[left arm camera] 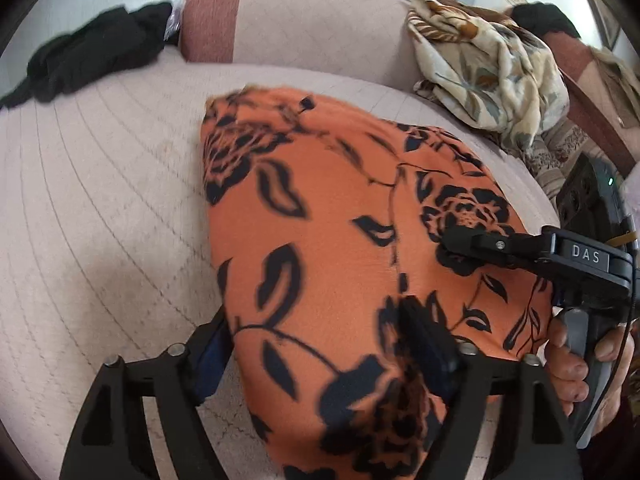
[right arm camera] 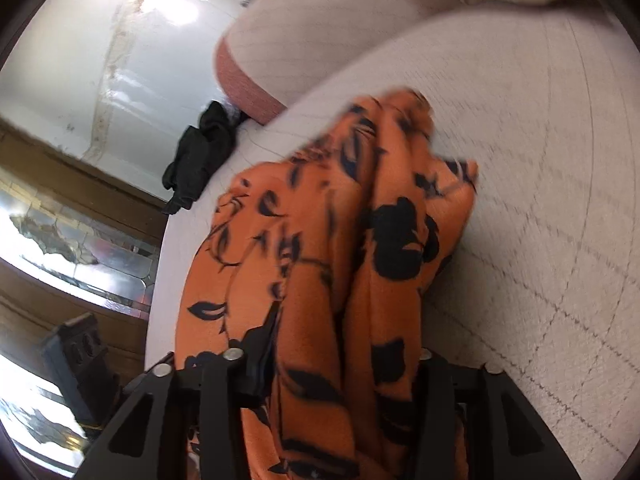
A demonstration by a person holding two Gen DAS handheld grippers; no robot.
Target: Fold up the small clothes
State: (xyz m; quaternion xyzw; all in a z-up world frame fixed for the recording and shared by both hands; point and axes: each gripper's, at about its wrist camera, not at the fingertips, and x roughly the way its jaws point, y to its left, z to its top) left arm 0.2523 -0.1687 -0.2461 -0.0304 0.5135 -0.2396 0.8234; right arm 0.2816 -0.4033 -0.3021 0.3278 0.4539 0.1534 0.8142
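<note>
An orange garment (left arm camera: pixel 340 208) with black flowers lies bulged up on the pale quilted sofa seat (left arm camera: pixel 100 200), its far end blurred. My left gripper (left arm camera: pixel 320 344) is open at the near edge. The cloth runs slack between its jaws, over the left finger (left arm camera: pixel 212 352) and behind the right finger (left arm camera: pixel 428 344). My right gripper (left arm camera: pixel 456 242) comes in from the right onto the garment, with a hand (left arm camera: pixel 568 360) on its handle. In the right wrist view the garment (right arm camera: pixel 320 220) is gathered in long folds that fill the gap, and the right gripper (right arm camera: pixel 344 352) is shut on them.
A black garment (left arm camera: pixel 88 52) lies crumpled at the seat's far left (right arm camera: pixel 200 160). A cream floral cloth (left arm camera: pixel 488 68) is heaped against the sofa back (left arm camera: pixel 320 20) at the right. The sofa seat (right arm camera: pixel 520 160) ends at its left edge above a shiny floor (right arm camera: pixel 60 240).
</note>
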